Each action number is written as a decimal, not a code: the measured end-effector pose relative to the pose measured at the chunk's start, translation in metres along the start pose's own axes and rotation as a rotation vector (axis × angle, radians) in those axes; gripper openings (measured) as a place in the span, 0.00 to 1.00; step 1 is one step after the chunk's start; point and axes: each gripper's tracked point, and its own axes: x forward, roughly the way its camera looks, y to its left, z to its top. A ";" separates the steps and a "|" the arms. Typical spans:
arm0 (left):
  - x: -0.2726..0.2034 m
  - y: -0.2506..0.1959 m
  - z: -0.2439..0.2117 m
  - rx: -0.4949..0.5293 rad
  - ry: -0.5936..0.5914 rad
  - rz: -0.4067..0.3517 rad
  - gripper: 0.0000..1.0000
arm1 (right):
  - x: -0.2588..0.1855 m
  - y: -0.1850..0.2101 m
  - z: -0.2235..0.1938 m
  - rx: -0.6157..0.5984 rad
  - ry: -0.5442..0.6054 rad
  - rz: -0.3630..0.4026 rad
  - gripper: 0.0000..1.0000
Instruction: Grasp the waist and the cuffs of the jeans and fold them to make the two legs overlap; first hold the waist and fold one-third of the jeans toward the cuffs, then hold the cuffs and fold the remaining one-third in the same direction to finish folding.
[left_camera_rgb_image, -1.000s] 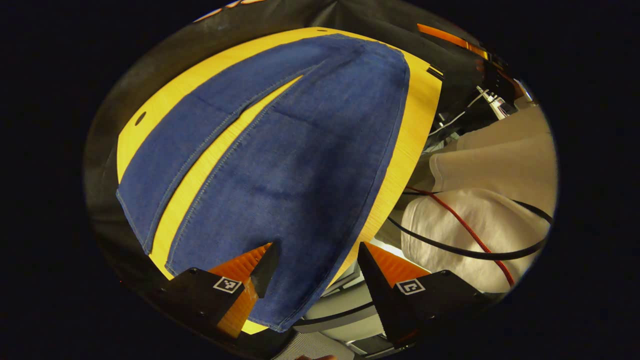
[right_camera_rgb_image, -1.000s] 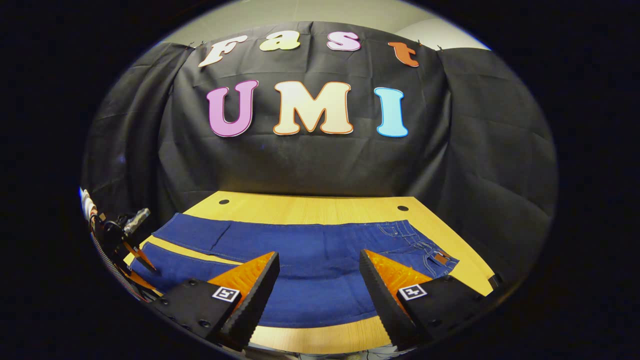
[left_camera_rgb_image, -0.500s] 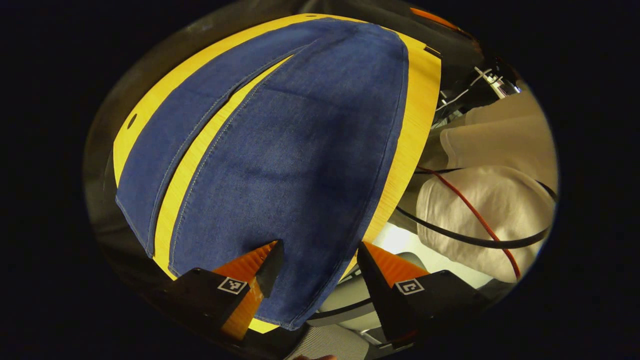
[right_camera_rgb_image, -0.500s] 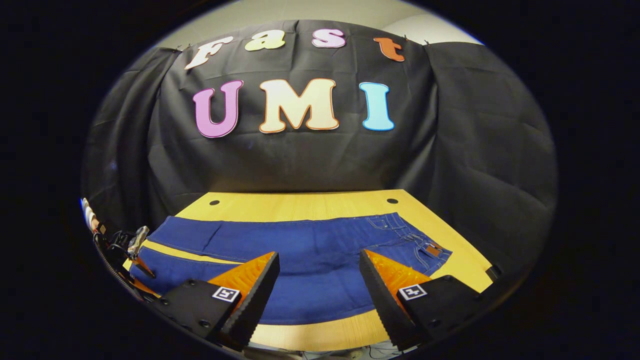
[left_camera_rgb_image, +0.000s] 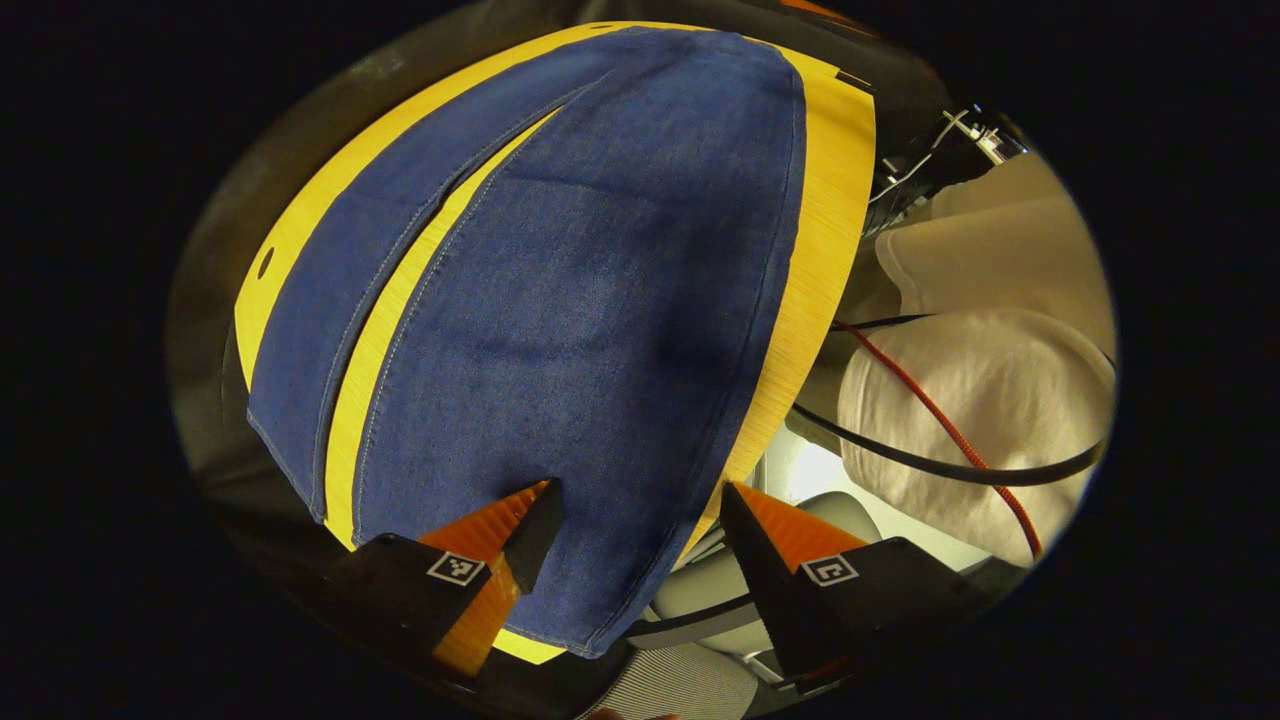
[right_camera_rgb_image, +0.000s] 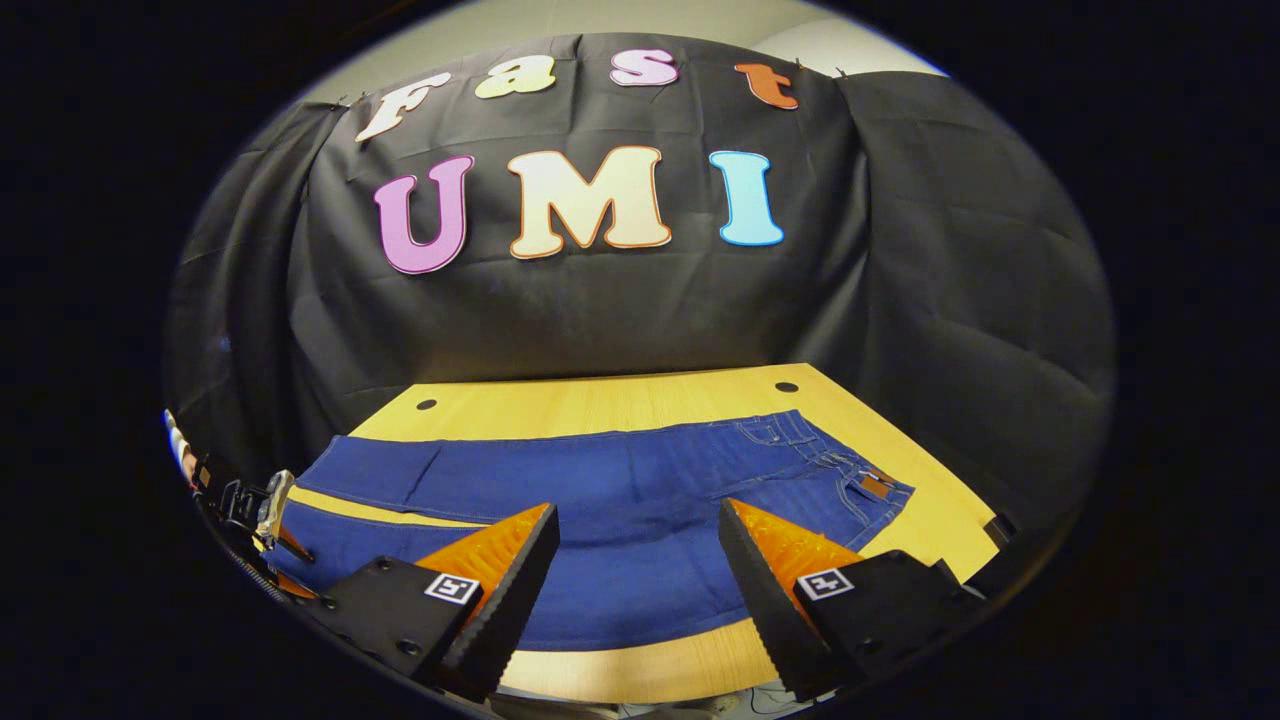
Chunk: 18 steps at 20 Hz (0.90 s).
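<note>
One pair of blue denim jeans lies flat on the yellow wood-grain table, its two legs spread with a strip of wood between, waist near the right edge. The left gripper hovers over a cuff, fingers apart. The right gripper is also spread, near the front edge.

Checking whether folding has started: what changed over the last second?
Little. Both cameras drifted slightly; the left gripper kept hovering open at the near leg's cuff, the right gripper open above the jeans. Nothing grasped. The jeans stay flat and unfolded on the table.
</note>
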 end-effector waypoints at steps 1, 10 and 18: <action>0.000 0.001 -0.002 -0.002 0.007 -0.001 0.98 | 0.002 0.001 -0.002 -0.004 0.005 0.003 0.99; 0.000 0.024 0.001 -0.088 0.052 -0.017 0.58 | 0.012 0.000 -0.011 -0.034 0.039 0.014 0.99; 0.001 0.032 0.003 -0.125 0.063 -0.068 0.22 | 0.021 -0.032 -0.025 -0.107 0.129 0.024 1.00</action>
